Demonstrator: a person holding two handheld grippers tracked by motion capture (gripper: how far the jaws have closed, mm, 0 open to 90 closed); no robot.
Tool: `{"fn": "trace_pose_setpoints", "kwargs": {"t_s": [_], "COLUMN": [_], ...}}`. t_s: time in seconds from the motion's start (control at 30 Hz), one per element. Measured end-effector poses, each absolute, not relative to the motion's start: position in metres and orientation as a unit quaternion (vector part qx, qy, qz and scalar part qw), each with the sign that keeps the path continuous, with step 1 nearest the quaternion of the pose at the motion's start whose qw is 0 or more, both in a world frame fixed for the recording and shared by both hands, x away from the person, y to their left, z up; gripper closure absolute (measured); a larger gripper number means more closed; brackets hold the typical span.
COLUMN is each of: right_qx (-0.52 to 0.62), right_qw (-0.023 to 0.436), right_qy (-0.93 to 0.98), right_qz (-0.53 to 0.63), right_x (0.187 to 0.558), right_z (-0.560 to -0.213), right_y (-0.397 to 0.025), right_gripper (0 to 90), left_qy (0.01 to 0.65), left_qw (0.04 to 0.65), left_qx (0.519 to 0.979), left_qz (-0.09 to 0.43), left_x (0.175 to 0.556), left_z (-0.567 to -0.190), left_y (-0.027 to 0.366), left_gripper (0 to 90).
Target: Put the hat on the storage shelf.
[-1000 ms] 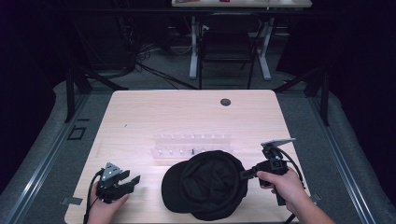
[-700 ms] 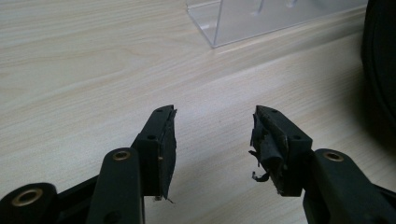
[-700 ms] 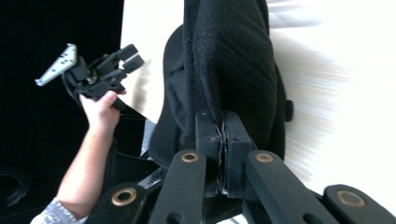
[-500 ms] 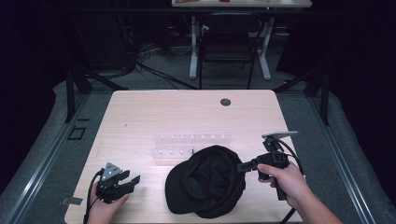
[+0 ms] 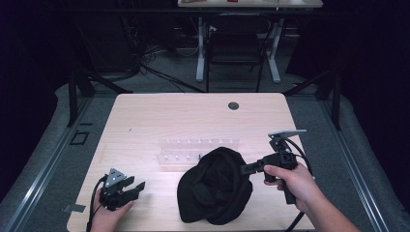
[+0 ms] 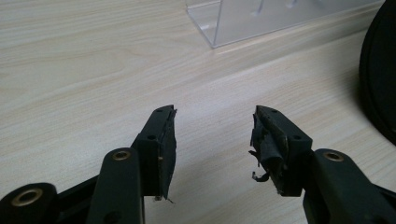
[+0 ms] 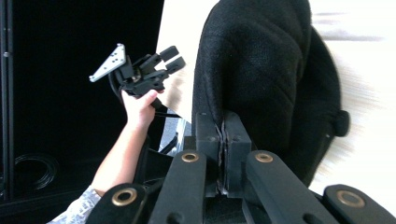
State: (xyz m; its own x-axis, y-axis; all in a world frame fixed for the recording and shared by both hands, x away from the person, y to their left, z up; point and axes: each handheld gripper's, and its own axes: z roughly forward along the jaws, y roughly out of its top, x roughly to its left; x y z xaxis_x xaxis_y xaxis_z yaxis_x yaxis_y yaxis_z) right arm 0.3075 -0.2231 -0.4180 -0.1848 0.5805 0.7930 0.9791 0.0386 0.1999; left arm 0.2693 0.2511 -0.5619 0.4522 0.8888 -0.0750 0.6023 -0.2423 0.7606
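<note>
While my right gripper (image 5: 247,168) pinches the black cap's (image 5: 215,191) edge between closed fingers, cap just beside the clear rack (image 5: 198,150), my left gripper (image 5: 137,189) parted, empty, left of the cap.

Free room and obstacles. The far half of the table (image 5: 145,116) is open apart from a small dark grommet (image 5: 233,105). A clear acrylic rack (image 5: 198,149) crosses the middle. The black cap (image 5: 215,186) blocks the near centre, touching the rack's near edge. Bare wood lies between the left gripper (image 5: 137,187) and the cap.
</note>
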Motion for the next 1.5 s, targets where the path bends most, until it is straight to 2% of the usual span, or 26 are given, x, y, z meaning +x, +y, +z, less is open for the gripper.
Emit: {"fn": "trace_pose_setpoints", "kwargs": {"t_s": [0.47, 0.8, 1.5], "right_qx": [-0.557, -0.544, -0.539], "right_qw": [0.270, 0.249, 0.218], "right_qy": [-0.671, -0.679, -0.672], "right_qz": [-0.409, -0.425, -0.459], "right_x": [0.304, 0.303, 0.310], "right_z": [-0.387, -0.358, -0.322], "right_y": [-0.214, -0.217, -0.227], "right_gripper": [88.2, 88.2, 88.2], "left_qy": [0.489, 0.489, 0.487], "left_qw": [0.374, 0.375, 0.376], "left_qx": [0.765, 0.764, 0.765], "left_qz": [0.190, 0.191, 0.189], "left_x": [0.269, 0.270, 0.270], "left_z": [-0.562, -0.563, -0.562], "left_y": [0.251, 0.251, 0.251], "left_gripper": [49.4, 49.4, 49.0]}}
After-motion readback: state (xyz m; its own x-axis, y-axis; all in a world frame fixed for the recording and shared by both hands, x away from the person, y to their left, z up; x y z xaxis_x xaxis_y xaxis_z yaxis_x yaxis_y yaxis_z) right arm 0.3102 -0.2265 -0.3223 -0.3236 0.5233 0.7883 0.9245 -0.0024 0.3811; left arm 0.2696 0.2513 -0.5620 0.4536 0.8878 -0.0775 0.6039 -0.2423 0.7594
